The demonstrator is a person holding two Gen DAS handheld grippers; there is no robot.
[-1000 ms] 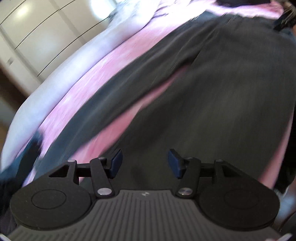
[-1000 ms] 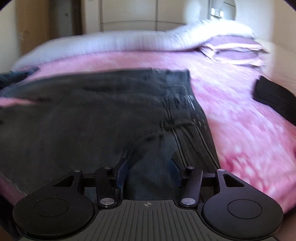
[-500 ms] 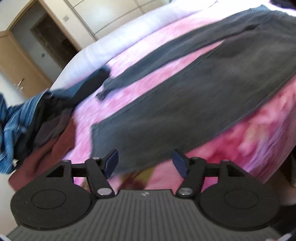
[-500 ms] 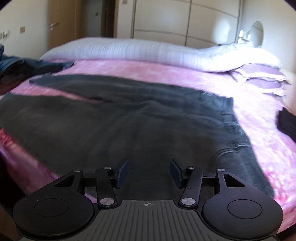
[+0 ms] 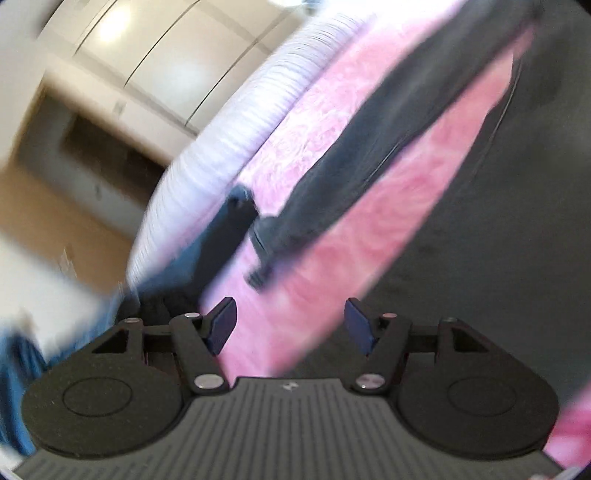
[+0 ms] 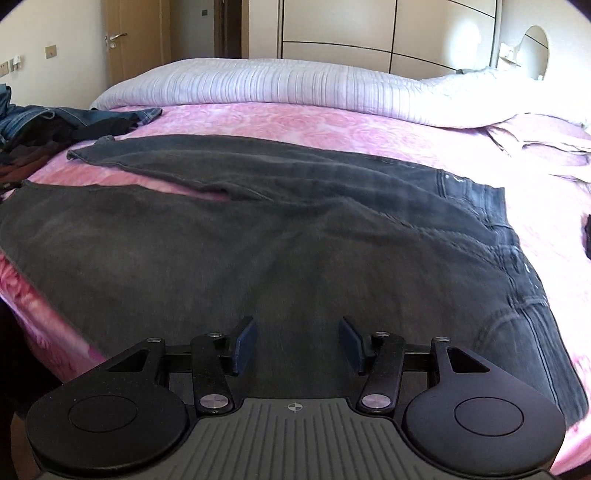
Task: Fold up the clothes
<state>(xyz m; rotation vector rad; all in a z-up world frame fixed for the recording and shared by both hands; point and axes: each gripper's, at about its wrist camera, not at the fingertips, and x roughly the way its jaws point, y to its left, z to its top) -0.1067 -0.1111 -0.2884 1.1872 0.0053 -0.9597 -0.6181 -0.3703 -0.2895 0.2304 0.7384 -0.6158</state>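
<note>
Dark grey jeans [image 6: 295, 236] lie spread flat on the pink bed cover [image 6: 295, 122], waistband to the right and the two legs running left. My right gripper [image 6: 297, 345] hovers open over the near leg, with nothing between its blue pads. The left wrist view is blurred and tilted. In it my left gripper [image 5: 291, 325] is open over the pink strip between the legs. The near leg [image 5: 498, 240] lies right of it and the far leg's hem [image 5: 280, 229] ahead. Neither gripper holds cloth.
A pile of blue and dark clothes [image 6: 55, 122] sits at the bed's left end. A white ribbed quilt [image 6: 277, 81] lines the far side, and pillows [image 6: 535, 136] lie at the right. A dark folded item [image 6: 587, 236] shows at the right edge. Wardrobe doors [image 6: 369, 29] stand behind.
The left gripper swept sideways along the jeans and rolled, its jaws a little wider than a second ago. The right gripper shifted across the jeans, away from the waistband, and stayed open.
</note>
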